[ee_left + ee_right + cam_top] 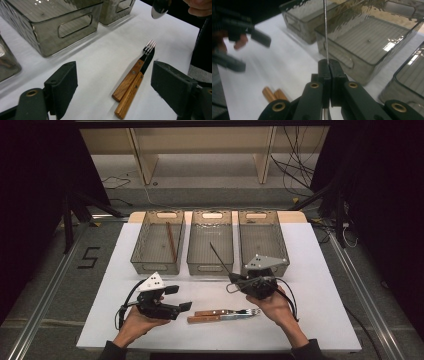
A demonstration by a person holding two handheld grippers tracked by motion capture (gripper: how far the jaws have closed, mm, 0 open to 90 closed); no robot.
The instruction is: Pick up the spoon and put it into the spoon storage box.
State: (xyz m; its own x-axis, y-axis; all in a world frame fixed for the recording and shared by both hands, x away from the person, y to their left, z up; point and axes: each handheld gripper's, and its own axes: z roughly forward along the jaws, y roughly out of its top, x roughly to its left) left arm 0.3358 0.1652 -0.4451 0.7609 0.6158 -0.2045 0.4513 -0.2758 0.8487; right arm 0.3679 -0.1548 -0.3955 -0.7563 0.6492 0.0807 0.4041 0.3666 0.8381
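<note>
Right gripper (328,65): jaws clamped flat together on a thin rod (325,30), pinched at its lower end.
Rod: a slim, straight, shiny stick; in the high view it (220,257) runs from the jaws up and away to the left, over the near wall of the middle bin (210,268). A rounded metal end (158,10) shows below the hand in the left gripper view; whether it belongs to the rod I cannot tell.
Left gripper (113,82): jaws spread wide, nothing between the pads; flat black blocks, matte.
Fork (140,65) and knife (132,90): side by side, touching, on the table just ahead of the left jaws; long axes parallel, wooden riveted handles toward that gripper, steel tines pointing away.
Bins: three in a row, smoky clear plastic, rectangular, ribbed floors, slot handles; the left bin (145,266) holds a brown stick (171,241) lying lengthwise.
Table (310,285): white, smooth.
</note>
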